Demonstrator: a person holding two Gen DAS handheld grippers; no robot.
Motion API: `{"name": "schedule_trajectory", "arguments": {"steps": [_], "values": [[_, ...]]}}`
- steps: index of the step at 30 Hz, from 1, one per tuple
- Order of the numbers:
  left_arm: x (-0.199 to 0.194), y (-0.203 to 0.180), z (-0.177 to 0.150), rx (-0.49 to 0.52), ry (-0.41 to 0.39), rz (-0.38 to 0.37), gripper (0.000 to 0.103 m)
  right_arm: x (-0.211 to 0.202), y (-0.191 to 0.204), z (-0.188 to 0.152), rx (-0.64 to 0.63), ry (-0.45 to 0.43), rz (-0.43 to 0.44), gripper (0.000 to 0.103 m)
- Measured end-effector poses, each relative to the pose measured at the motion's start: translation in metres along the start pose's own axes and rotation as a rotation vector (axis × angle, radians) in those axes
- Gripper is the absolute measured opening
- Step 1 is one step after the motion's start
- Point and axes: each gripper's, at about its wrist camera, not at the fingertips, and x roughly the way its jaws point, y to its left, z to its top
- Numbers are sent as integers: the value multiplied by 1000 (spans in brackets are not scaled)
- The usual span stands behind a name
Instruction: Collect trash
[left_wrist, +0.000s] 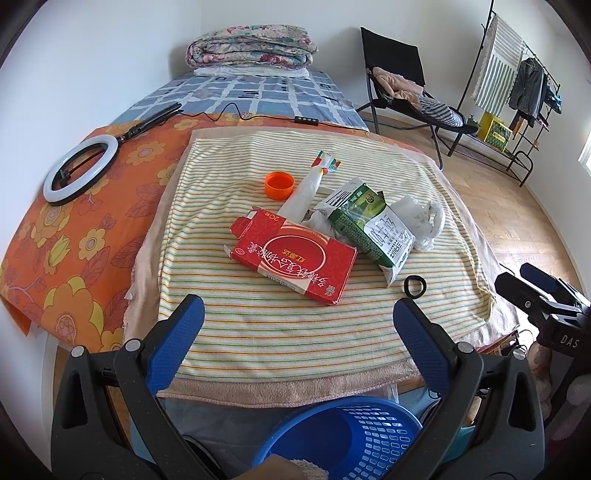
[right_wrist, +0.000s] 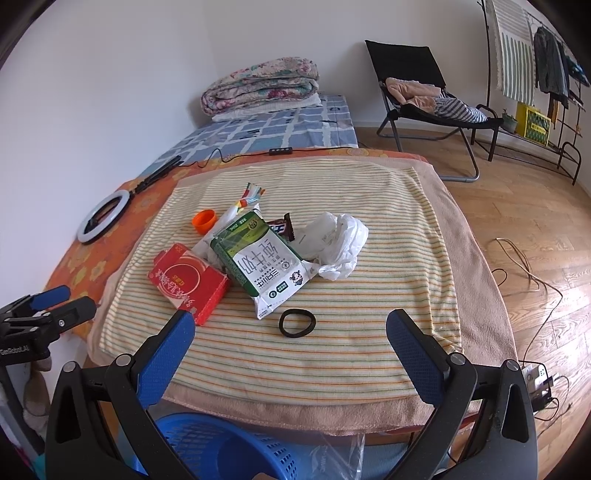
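Bed: a striped towel (left_wrist: 295, 332) is spread across its near end, with all the trash heaped around the towel's middle.
Basket: a blue basket (left_wrist: 351, 439) is seen below the near edge; its inside is mostly cut off, so contents cannot be told.
Trash: red box (left_wrist: 293, 260), milk carton (right_wrist: 258, 258), white bag (right_wrist: 336, 240), orange cap (left_wrist: 279, 185) and black ring (right_wrist: 296, 322) are left uncollected.
Grippers: the left gripper (left_wrist: 299, 325) and right gripper (right_wrist: 291, 341) are held spread, empty, short of the pile.
Progress: judged barely begun.
Hidden: a dark wrapper (right_wrist: 282, 227) is half covered.
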Motion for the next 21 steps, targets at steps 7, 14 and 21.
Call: {"name": "schedule_trajectory", "arguments": {"steps": [7,14,21], "values": [[0,1,0,-2,2,-2,103,1,-1,-1,2,4,-1,103],[0,1,0,-3,1,-1,103,3,-1,-3,3,12,1,103],[0,1,0,-2,2,-3,103,4,-2,-3,5,16,3,103]]}}
